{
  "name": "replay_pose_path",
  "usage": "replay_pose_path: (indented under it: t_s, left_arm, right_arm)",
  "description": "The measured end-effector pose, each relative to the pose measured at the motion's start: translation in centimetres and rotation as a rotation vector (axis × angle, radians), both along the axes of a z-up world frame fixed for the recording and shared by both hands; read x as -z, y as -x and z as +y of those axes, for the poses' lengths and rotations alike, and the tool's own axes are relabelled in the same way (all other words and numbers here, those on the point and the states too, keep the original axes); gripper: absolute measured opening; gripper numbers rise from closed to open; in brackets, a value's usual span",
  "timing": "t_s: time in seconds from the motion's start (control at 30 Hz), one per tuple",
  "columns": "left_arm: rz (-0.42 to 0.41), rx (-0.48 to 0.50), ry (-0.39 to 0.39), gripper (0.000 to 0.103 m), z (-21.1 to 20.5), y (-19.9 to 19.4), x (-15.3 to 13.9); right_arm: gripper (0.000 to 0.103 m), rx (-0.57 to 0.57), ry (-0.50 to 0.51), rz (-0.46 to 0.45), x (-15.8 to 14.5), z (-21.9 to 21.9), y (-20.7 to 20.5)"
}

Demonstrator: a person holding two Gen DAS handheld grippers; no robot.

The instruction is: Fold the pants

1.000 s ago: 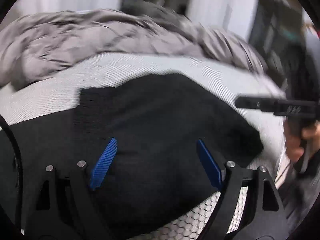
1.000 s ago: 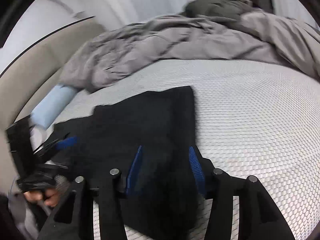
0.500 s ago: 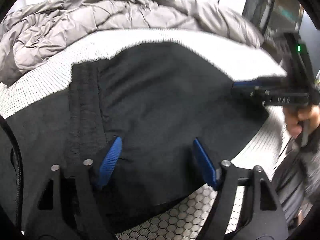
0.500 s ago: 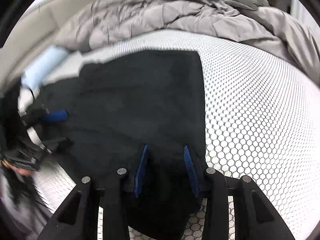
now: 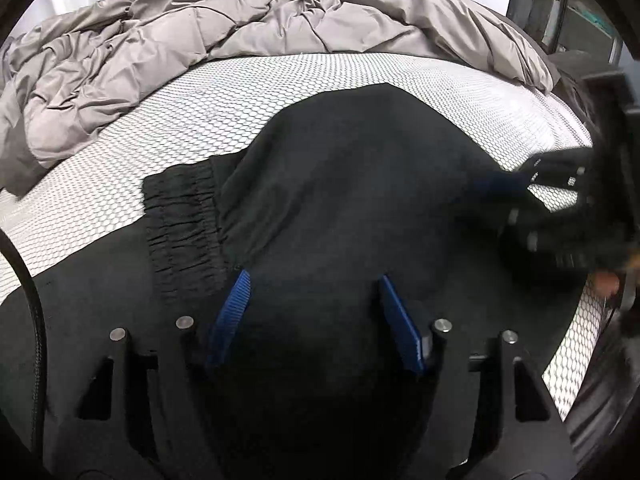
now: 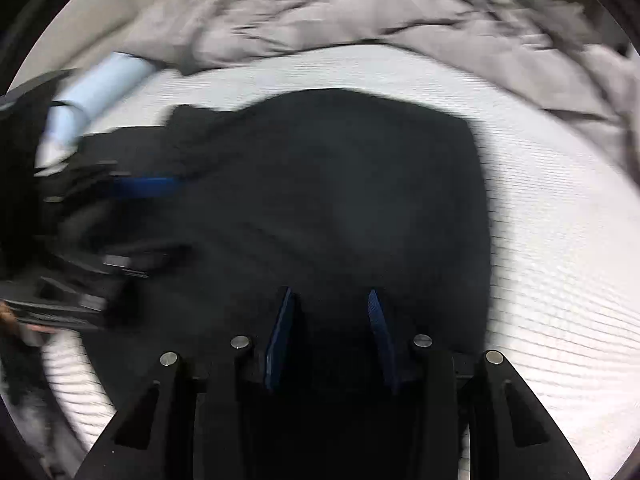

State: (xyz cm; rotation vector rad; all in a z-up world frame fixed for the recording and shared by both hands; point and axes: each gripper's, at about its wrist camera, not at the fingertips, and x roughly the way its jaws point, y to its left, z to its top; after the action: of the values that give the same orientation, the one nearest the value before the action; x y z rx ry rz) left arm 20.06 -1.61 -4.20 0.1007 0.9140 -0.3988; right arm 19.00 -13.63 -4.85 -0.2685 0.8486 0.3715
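honeycomb mattress [image 5: 192,148] shows less; black pants [image 5: 360,184] now fill more view.

Pants [image 5: 360,184] on mattress [image 5: 200,120], duvet [image 5: 200,28] behind.

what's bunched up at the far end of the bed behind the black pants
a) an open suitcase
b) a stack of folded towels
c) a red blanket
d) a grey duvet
d, a crumpled grey duvet lies heaped along the far edge of the white mattress, beyond the black pants.
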Motion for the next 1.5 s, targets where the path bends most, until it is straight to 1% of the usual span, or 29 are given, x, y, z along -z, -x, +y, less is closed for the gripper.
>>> replay_pose_path:
  t_s: [0.03,0.07,0.13,0.2,0.3,0.37,0.4,0.47,0.5,0.53,0.57,0.63,0.7,0.8,0.87,0.9,0.93,0.97,1.03,1.07,1.1,1.17,1.23,1.33,1.37,1.4,1.43,1.47,1.5]
  left_arm:
    - [-0.003,-0.019,-0.014,0.068,0.2,0.1,0.1]
    - [-0.003,-0.033,-0.027,0.068,0.3,0.2,0.1]
    - [-0.007,-0.04,-0.01,0.068,0.7,0.6,-0.3]
    - [-0.024,-0.074,0.048,0.068,1.5,0.5,-1.5]
    - [-0.06,-0.095,0.131,0.068,1.5,-0.5,-3.9]
    - [-0.038,-0.062,0.118,0.068,0.3,-2.4,-4.1]
    - [-0.02,-0.029,0.099,0.069,-0.4,-3.6,-3.5]
    - [0.053,-0.046,0.025,0.063,-0.9,-5.8,-1.3]
    - [0.085,-0.05,0.022,0.054,-0.4,-6.3,0.0]
    - [0.085,-0.045,0.028,0.048,0.0,-6.3,0.5]
    - [0.07,-0.033,0.05,0.047,0.6,-6.0,0.5]
    - [0.053,-0.036,0.079,0.047,1.5,-5.5,-0.1]
    - [0.045,-0.032,0.054,0.047,1.3,-5.1,-0.4]
    - [0.027,-0.039,-0.011,0.047,0.2,-4.6,-1.1]
    - [0.019,-0.039,0.029,0.048,-0.1,-4.2,-2.1]
    - [0.004,-0.039,0.072,0.048,0.1,-4.3,-2.6]
    - [-0.008,-0.046,0.101,0.048,0.4,-4.5,-3.1]
    - [-0.011,-0.07,0.121,0.049,0.6,-5.0,-3.3]
    - [0.031,-0.094,0.105,0.049,0.7,-5.9,-2.3]
    - [0.07,-0.097,0.094,0.049,0.7,-6.4,-1.0]
    - [0.085,-0.091,0.096,0.048,0.8,-6.8,-0.4]
    - [0.078,-0.074,0.11,0.048,1.0,-6.7,-0.2]
    - [0.075,-0.067,0.131,0.048,1.4,-6.4,-0.9]
    - [0.077,-0.082,0.158,0.048,2.0,-6.0,-1.3]
    - [0.07,-0.089,0.156,0.048,2.1,-5.7,-1.5]
    - [0.06,-0.099,0.148,0.048,2.0,-5.1,-2.0]
    - [0.045,-0.107,0.14,0.048,1.9,-4.0,-2.8]
    - [0.029,-0.1,0.139,0.049,1.8,-2.9,-3.3]
    - [0.007,-0.073,0.149,0.051,1.5,-1.3,-4.0]
  right_arm:
    - [0.039,0.056,0.04,-0.028,-0.1,-1.2,0.1]
    - [0.039,0.087,0.038,-0.025,-0.1,-2.0,-0.1]
    - [0.039,0.1,-0.056,-0.008,-0.4,-3.5,0.1]
    - [0.039,0.107,-0.109,-0.04,-1.5,-3.6,0.5]
    - [0.04,0.035,-0.204,-0.044,-3.0,-2.4,0.6]
    - [0.041,-0.001,-0.219,-0.029,-3.3,-0.7,-0.4]
    - [0.041,-0.016,-0.225,-0.021,-3.3,-0.1,-0.8]
    - [0.041,-0.074,-0.279,0.068,-2.1,0.7,-2.9]
    - [0.041,-0.068,-0.275,0.096,-1.3,1.3,-3.7]
    - [0.039,-0.036,-0.238,0.113,-0.3,0.8,-4.1]
    - [0.034,-0.024,-0.204,0.106,0.1,0.9,-4.3]
    - [0.034,0.004,-0.148,0.066,-0.5,-0.3,-3.8]
    - [0.034,0.064,-0.115,0.026,-1.0,-1.9,-4.2]
    - [0.034,0.078,-0.22,0.052,-1.6,-3.9,-4.5]
    - [0.034,0.098,-0.212,-0.017,-2.7,-3.3,-3.7]
    - [0.035,0.085,-0.215,-0.043,-3.2,-3.3,-3.7]
    - [0.038,0.055,-0.241,-0.082,-3.9,-2.4,-3.5]
    - [0.044,0.047,-0.257,-0.092,-4.1,-1.8,-3.5]
    - [0.047,0.048,-0.279,-0.081,-3.9,0.3,-5.0]
    - [0.047,0.046,-0.273,-0.061,-3.4,1.4,-6.1]
    - [0.047,0.049,-0.258,-0.041,-2.8,2.2,-7.0]
    - [0.046,0.082,-0.141,-0.008,-0.9,3.5,-8.6]
    - [0.046,0.117,-0.059,-0.043,-0.9,2.7,-8.2]
    - [0.046,0.299,0.076,-0.118,-1.8,0.3,-7.8]
    - [0.046,0.347,0.073,-0.116,-1.9,-0.7,-7.7]
    - [0.046,0.343,0.014,-0.099,-2.1,-1.4,-7.4]
    - [0.046,0.322,-0.072,-0.078,-2.6,-2.1,-6.6]
    - [0.046,0.295,-0.116,-0.081,-3.2,-2.1,-5.4]
    - [0.046,0.254,-0.124,-0.102,-3.7,-1.5,-4.2]
